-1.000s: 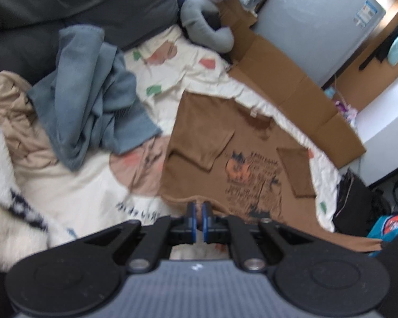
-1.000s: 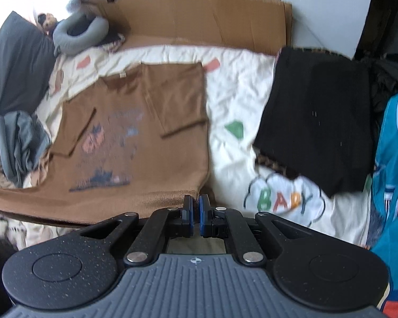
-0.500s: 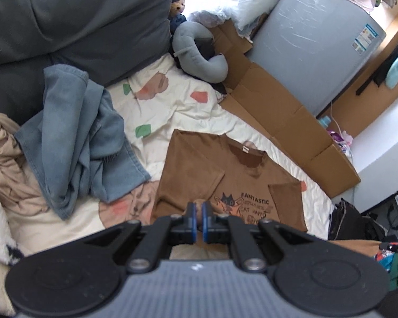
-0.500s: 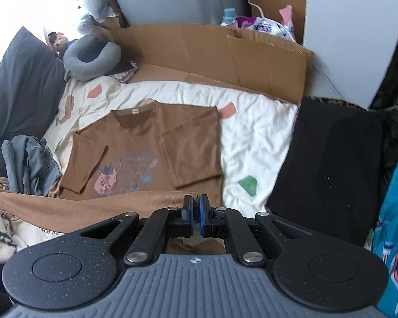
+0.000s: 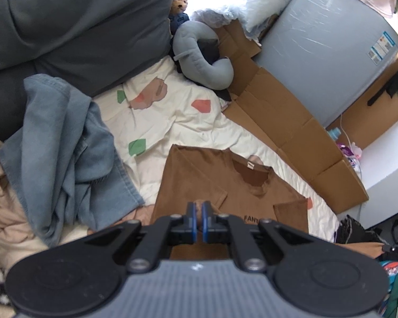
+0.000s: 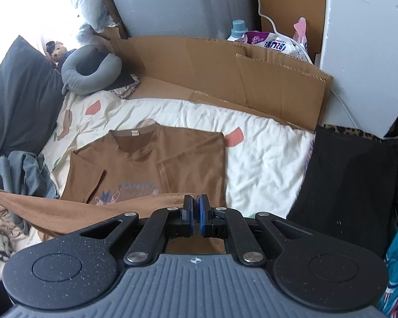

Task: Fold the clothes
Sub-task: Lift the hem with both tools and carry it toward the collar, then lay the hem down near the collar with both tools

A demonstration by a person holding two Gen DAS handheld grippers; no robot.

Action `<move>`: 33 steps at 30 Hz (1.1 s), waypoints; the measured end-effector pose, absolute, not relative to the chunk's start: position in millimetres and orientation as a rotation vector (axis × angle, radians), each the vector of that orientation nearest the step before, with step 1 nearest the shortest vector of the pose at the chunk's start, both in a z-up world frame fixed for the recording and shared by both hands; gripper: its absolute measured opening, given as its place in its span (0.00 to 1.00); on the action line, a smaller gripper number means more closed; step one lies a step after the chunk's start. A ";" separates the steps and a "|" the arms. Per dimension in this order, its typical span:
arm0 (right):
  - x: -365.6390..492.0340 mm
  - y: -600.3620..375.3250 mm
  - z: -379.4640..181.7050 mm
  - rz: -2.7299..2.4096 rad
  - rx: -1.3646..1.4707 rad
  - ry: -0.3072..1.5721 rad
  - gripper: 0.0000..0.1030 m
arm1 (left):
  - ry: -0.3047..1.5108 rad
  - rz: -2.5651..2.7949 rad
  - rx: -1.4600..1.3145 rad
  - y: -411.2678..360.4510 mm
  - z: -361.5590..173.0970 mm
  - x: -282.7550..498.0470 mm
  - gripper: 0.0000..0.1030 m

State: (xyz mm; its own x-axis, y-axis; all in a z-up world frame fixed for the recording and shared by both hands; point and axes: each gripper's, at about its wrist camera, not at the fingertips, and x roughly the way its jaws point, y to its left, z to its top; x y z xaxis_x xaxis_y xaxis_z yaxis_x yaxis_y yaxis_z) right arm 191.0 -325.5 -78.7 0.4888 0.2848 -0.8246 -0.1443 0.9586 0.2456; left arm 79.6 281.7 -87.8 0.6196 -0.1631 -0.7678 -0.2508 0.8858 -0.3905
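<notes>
A brown printed T-shirt (image 6: 177, 156) lies on the cream bedsheet (image 6: 265, 156), collar toward the cardboard, both sleeves folded inward. It also shows in the left wrist view (image 5: 199, 180). My left gripper (image 5: 199, 212) is shut on the shirt's bottom hem at its left corner. My right gripper (image 6: 195, 206) is shut on the hem at its right corner. The lifted hem (image 6: 66, 206) stretches between them, above the shirt's lower half and hiding part of the print.
A blue-grey garment (image 5: 63, 153) and a beige one (image 5: 2, 212) are heaped left of the shirt. A black garment (image 6: 345, 180) lies to the right. Flattened cardboard (image 6: 225, 74), a grey neck pillow (image 6: 90, 74) and a dark pillow (image 5: 79, 26) line the far side.
Both grippers have carried the bottom hem up and forward toward the collar. The lifted hem now covers more of the printed front, and less of the shirt shows ahead of the fingers.
</notes>
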 end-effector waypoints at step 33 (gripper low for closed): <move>386.3 -272.7 -248.5 0.204 -0.021 1.164 0.02 | 1.036 0.040 -0.397 302.1 -257.2 273.4 0.04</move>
